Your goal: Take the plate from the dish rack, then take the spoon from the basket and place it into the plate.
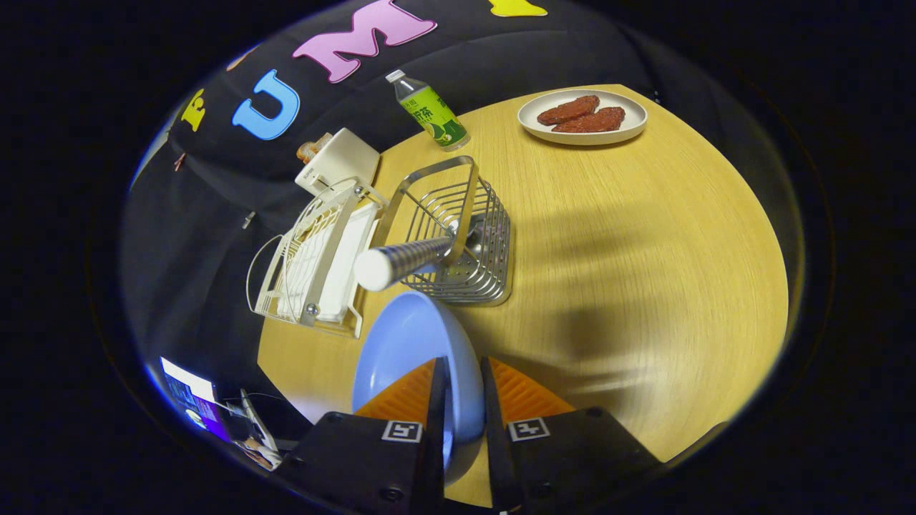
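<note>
The claw (461, 379) is clenched on the rim of the blue plate (408, 350), holding it on edge above the bench (644, 272). Just beyond stands the wire basket (465, 243) with the spoon (401, 261) leaning out, the white dish rack (315, 265) beside it. The green bottle's (431, 111) label writing is too small to read.

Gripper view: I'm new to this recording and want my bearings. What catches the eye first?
The pale blue plate stands on edge between the claw's two fingers, which grip its rim above the wooden table. Just beyond it the wire basket holds the spoon, its handle pointing back toward the claw, with the white dish rack beside it. Farther off sit a green-labelled bottle and a white plate with brown food.
</note>
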Demonstrator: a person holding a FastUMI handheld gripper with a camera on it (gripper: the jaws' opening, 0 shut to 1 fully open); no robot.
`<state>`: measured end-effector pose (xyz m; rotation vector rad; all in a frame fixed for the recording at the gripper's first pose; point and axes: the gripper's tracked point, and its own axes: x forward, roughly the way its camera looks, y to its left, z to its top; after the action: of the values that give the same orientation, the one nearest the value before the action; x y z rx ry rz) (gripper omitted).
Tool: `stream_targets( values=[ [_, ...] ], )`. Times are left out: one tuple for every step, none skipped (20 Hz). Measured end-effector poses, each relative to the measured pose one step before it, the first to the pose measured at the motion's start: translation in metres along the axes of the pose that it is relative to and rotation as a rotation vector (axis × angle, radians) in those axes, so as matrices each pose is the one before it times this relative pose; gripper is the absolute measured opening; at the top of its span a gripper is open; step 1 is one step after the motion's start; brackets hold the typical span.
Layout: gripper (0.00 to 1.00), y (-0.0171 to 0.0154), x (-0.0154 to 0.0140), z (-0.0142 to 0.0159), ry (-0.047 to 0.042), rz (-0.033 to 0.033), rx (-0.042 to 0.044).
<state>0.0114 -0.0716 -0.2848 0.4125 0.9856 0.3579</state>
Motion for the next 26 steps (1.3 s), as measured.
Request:
stream_targets(
  values=[
    [0.35, -0.00642, -0.00022, -0.00086, 0.00429, -0.01649, -0.01476],
    [0.41, -0.00156, -0.0006, -0.00063, -0.00229, -0.00927, -0.01718],
    [0.47, -0.00039, -0.00332, 0.00126, -0.01204, -0.00005, -0.03412],
    [0.55, 0.00023, -0.0059, 0.0034, -0.02889, -0.01133, -0.05441],
    [0.57, 0.00018, -0.00696, 0.00556, -0.04014, -0.00334, -0.06097],
    [0.72, 0.00191, -0.00942, 0.00714, -0.04146, 0.00035, -0.05412],
    [0.86, 0.00111, -0.00433, 0.00993, -0.05362, 0.0002, -0.05059],
    [1.0, 0.00331, -0.00846, 0.014, -0.0548, 0.00035, -0.0388],
    [0.99, 0.00068, -0.00459, 0.01218, -0.0613, -0.0033, -0.03565],
    [0.99, 0.00108, -0.0051, 0.01615, -0.07077, -0.00508, -0.03132],
    [0.98, 0.00395, -0.00331, 0.01364, -0.06633, 0.00189, -0.02598],
    [0.98, 0.00239, -0.00278, 0.01399, -0.05802, 0.00156, -0.02584],
    [0.98, 0.00016, -0.00234, 0.01123, -0.05919, -0.00436, -0.02216],
    [0.98, 0.00138, 0.00108, 0.00994, -0.045, 0.00263, -0.01391],
    [0.98, 0.00223, 0.00194, 0.0028, -0.02436, 0.00439, -0.00774],
    [0.98, 0.00063, 0.00476, -0.00272, 0.00254, 0.00257, -0.00684],
    [0.98, -0.00013, 0.00498, -0.00597, 0.01721, 0.00185, -0.00503],
    [0.98, 0.0006, 0.00657, -0.00531, 0.01543, 0.00612, -0.00281],
    [0.98, -0.00059, 0.00667, -0.00255, 0.00313, 0.00017, -0.00552],
    [0.98, -0.00273, 0.00727, -0.0012, -0.00629, -0.00489, -0.01397],
    [0.97, -0.00614, 0.00514, 0.00031, -0.01571, -0.01987, -0.02636],
    [0.76, -0.00407, 0.00411, -0.00067, -0.0043, -0.00941, -0.01596],
    [0.66, 0.00064, 0.00499, -0.00031, -0.0061, -0.00148, 0.0027],
    [0.61, 0.00005, 0.00381, 0.00043, -0.00873, 0.00204, 0.00338],
    [0.61, -0.00122, 0.00396, -0.0015, -0.00289, 0.00055, -0.00867],
    [0.61, -0.00099, 0.00402, -0.00263, 0.00264, 0.00308, -0.01508]
  ],
)
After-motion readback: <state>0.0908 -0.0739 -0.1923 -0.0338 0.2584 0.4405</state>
